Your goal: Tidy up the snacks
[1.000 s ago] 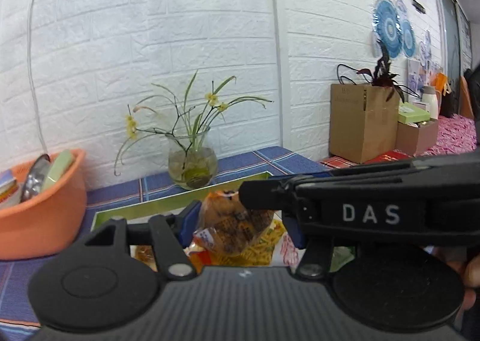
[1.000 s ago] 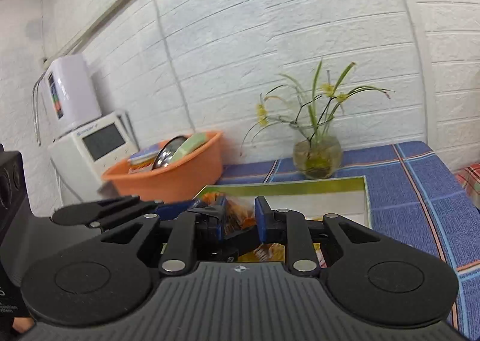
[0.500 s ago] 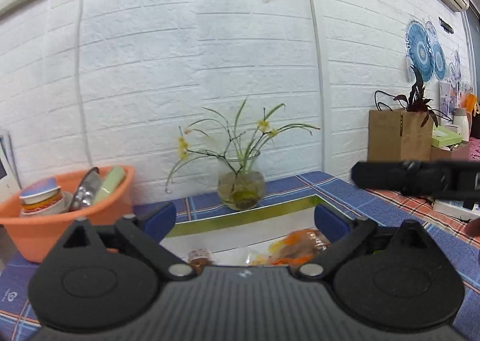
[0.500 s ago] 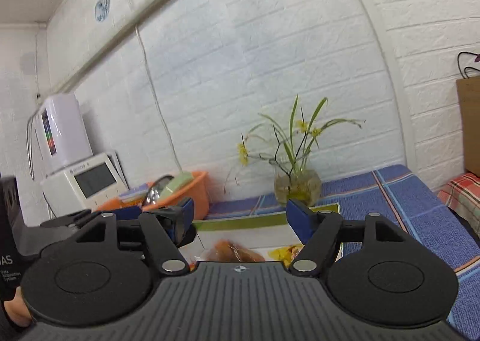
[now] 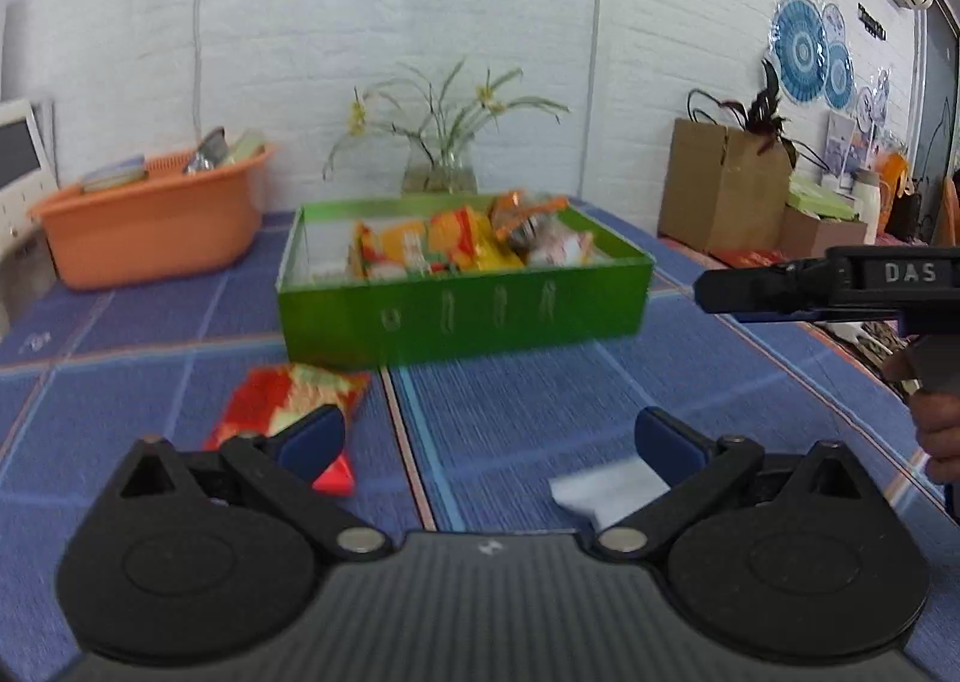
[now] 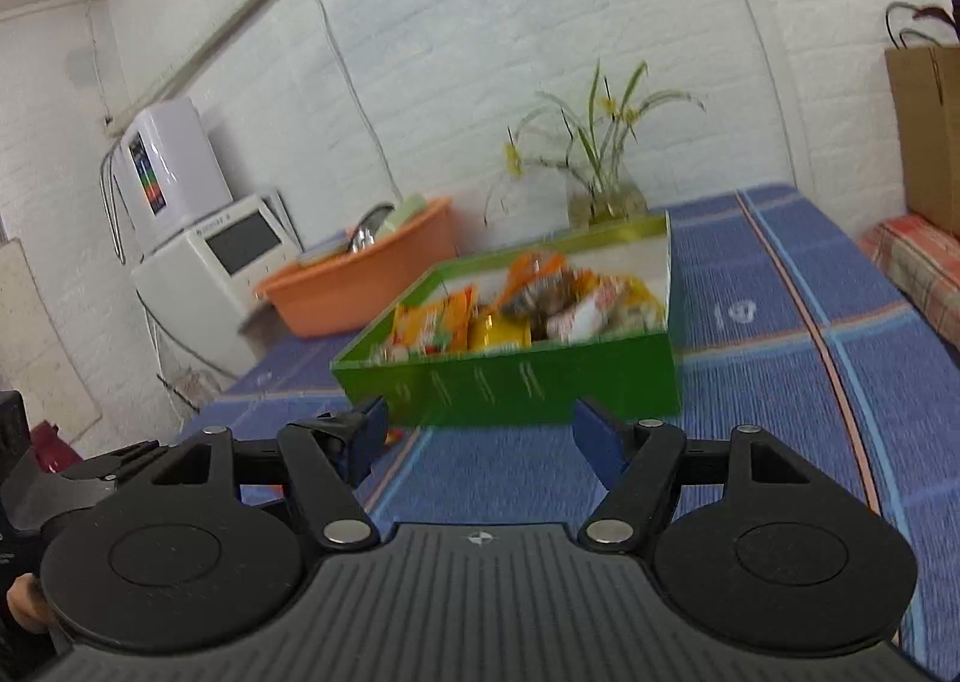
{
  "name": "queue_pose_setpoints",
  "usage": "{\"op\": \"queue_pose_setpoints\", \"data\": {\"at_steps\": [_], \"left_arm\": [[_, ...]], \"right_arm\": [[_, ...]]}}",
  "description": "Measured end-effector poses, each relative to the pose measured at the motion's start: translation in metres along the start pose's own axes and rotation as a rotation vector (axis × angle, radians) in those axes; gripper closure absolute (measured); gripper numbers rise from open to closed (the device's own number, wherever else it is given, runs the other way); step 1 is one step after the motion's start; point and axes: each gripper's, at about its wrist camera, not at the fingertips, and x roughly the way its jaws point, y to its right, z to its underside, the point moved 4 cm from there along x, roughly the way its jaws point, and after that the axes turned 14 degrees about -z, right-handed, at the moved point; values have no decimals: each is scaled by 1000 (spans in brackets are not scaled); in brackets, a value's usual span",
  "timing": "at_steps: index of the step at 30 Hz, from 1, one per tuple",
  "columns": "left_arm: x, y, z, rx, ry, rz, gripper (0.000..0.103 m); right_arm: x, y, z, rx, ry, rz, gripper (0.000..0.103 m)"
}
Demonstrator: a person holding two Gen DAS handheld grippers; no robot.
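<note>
Both claws wide and empty right now, left claw [image 5: 489, 442] and right claw [image 6: 480, 436]. Green box [image 5: 462, 310] already holds several packets. Red snack packet [image 5: 288, 400] lies on the blue surface [image 5: 600, 382] just before it, so I reckon that's next.

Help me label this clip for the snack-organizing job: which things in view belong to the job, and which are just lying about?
Part of the job:
- green box holding snack packets
- red snack packet on the cloth before the box
- white packet near the left gripper
- right gripper, open and empty like the left

Just lying about:
- orange basin
- flower vase
- brown paper bag
- white appliance
</note>
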Motion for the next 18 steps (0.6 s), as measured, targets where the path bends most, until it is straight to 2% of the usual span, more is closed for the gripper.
{"op": "queue_pose_setpoints", "data": {"at_steps": [3, 8, 11, 14, 15, 17, 18], "left_arm": [[-7, 15, 16, -27, -78, 54, 0], [-10, 39, 28, -13, -113, 57, 0], [-5, 53, 34, -7, -145, 62, 0], [0, 64, 38, 17, -145, 64, 1], [1, 67, 39, 32, -141, 62, 3], [6, 71, 42, 56, -153, 64, 24], [8, 71, 43, 47, -169, 80, 29]], "right_arm": [[5, 8, 15, 115, -49, 3, 0], [19, 19, 34, 295, -136, -2, 0], [25, 18, 43, 326, -164, -7, 0], [27, 13, 45, 328, -186, -30, 0], [28, 11, 45, 324, -199, -44, 0], [31, 7, 44, 296, -223, -46, 0], [32, 4, 44, 277, -233, -40, 0]]}}
